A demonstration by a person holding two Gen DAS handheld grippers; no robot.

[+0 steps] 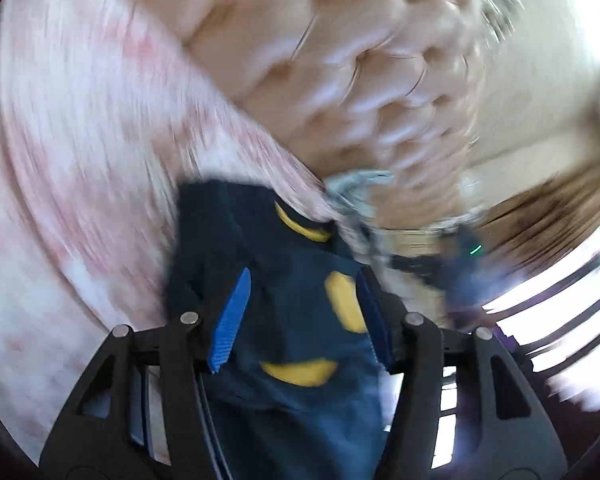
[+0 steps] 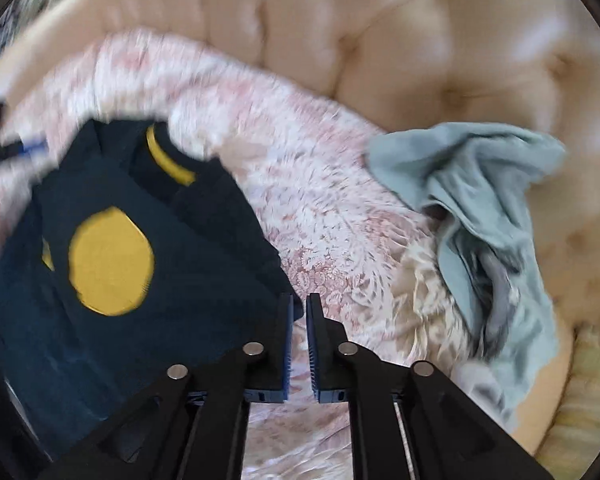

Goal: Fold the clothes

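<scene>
Navy shirt [image 2: 148, 240] w/ yellow patches, rumpled

Nothing readable here tbh. The navy garment [image 2: 140, 240] only has plain yellow patches, no letters or numbers, and both views are too motion-blurred to make out any tag, label or brand anywhere.

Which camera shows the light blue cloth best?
The right wrist view: the light blue cloth lies crumpled and fully visible on the flowery bedspread, near the padded headboard. The left wrist view shows only a small blurred piece beyond the dark blue shirt.
</scene>
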